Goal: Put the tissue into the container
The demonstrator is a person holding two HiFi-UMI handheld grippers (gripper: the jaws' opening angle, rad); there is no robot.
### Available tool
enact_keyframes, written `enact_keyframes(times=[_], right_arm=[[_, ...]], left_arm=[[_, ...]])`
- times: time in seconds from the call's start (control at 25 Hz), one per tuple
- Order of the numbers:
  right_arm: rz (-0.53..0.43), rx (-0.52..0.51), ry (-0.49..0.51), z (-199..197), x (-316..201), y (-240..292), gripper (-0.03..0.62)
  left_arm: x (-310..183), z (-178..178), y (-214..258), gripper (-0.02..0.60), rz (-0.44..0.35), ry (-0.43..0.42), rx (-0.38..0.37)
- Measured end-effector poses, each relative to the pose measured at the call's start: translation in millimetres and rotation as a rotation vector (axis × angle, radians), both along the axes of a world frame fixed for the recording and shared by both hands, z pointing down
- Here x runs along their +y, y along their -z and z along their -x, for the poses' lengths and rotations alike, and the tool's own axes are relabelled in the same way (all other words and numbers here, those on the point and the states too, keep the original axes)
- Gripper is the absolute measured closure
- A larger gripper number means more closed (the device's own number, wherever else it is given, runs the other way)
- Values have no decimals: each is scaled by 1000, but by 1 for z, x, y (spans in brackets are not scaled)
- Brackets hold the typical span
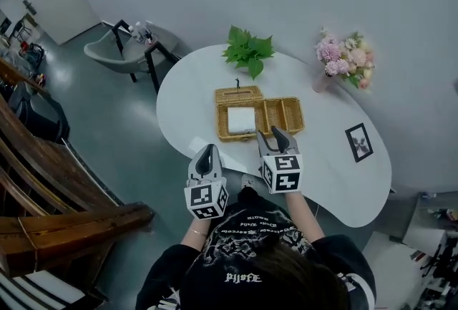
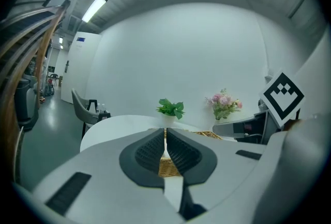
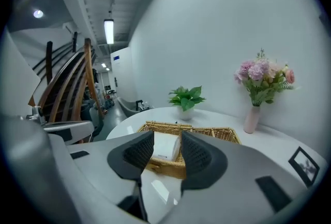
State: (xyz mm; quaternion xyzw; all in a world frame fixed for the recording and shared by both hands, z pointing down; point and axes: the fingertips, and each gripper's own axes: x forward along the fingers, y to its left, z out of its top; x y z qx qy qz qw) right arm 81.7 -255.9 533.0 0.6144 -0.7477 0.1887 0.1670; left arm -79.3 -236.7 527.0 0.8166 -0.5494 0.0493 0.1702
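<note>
A white tissue pack lies in the left compartment of a wicker basket in the middle of the white table. My right gripper hovers just in front of the basket's near rim, open and empty. In the right gripper view the tissue pack shows inside the basket, beyond the parted jaws of the right gripper. My left gripper hangs over the table's front-left edge, shut with nothing in it. In the left gripper view the left gripper points toward the basket.
A green potted plant stands behind the basket and a vase of pink flowers at the back right. A framed picture lies on the table's right part. A grey chair and wooden stair rails are off to the left.
</note>
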Motion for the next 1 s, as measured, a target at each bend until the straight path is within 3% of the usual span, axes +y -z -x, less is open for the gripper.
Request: enact_keyframes(times=[0.24,0.52,0.76,1.0], right_arm=[[10,40,-15,3,35,-17,421],[-134,187,-39,5,59,2,509],[-142,143,-60,7,75,3,563],[-169,71,-102,3,85,7,571]], left_arm=[[19,-6,-5,551,-3,-38,-8],[39,-10,-5,551,-18,-75,-7],[50,-14,0,551,-37,-101,-8],[62,-13,1,551,-39,-103,-9]])
